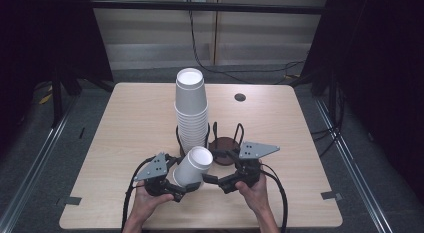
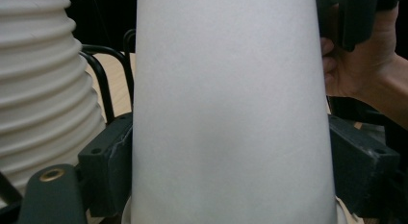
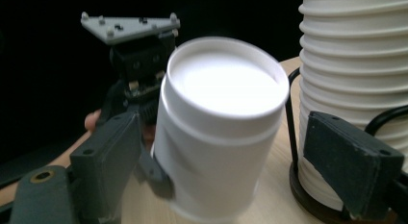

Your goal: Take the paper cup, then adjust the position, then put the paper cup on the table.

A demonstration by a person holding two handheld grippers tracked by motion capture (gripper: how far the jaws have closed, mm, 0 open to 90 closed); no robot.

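Plainly blank: white cup (image 1: 192, 166) and cup stack (image 1: 191, 110), no print legible.

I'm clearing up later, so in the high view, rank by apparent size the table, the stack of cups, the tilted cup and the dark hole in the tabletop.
Largest to smallest:
table
stack of cups
tilted cup
dark hole

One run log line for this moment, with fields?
left hand-held gripper: shut on paper cup | right hand-held gripper: open | cup stack: in holder
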